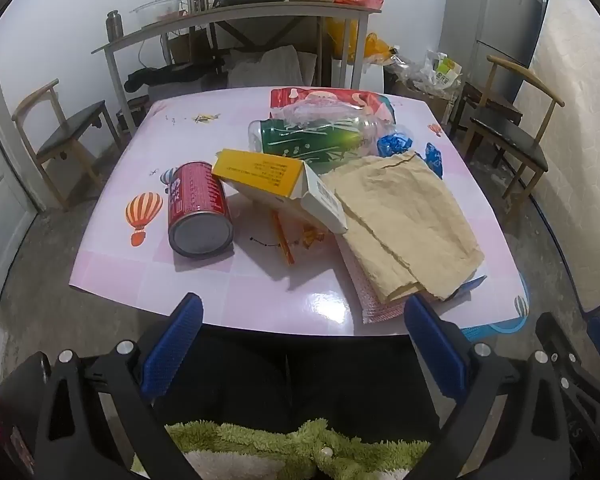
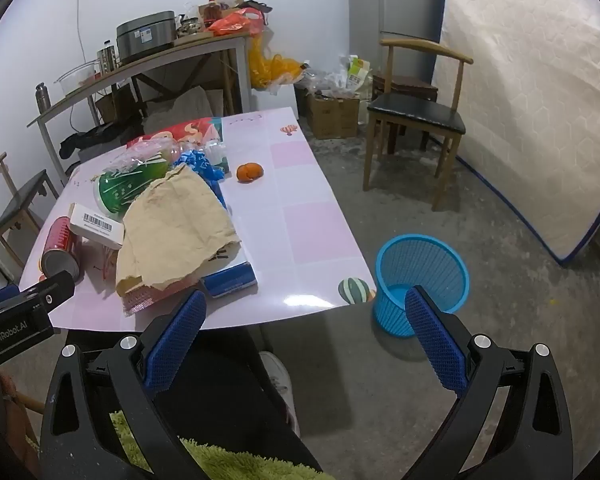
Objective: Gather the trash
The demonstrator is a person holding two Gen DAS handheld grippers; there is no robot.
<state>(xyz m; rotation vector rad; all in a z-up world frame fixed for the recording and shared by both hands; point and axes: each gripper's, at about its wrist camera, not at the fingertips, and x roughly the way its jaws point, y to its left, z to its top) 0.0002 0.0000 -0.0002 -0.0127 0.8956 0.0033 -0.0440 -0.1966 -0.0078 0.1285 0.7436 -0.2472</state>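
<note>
- My left claw [image 1: 303, 334] hangs at the bottom of its own view with both blue pads spread wide and nothing between them, short of the near edge of the pink tabletop [image 1: 188, 280].
- My right claw [image 2: 305, 330] is just as wide open and empty, low in its frame, with the concrete floor between its pads.
- The trash lies heaped in the middle of the tabletop: a red can [image 1: 198, 210] on its side at centre left, a yellow and white carton [image 1: 278, 186] tilted just beside it, and a crumpled brown paper bag [image 1: 400, 228] to the right, draped over other litter.
- Behind these lies a clear plastic bottle with a green label [image 1: 312, 138], and beside it a crinkled blue wrapper [image 1: 396, 144].
- An orange peel [image 2: 250, 172] sits apart on the tabletop, at centre of the right view.
- A blue mesh basket [image 2: 422, 280] stands on the floor, by the tabletop's near right corner.
</note>
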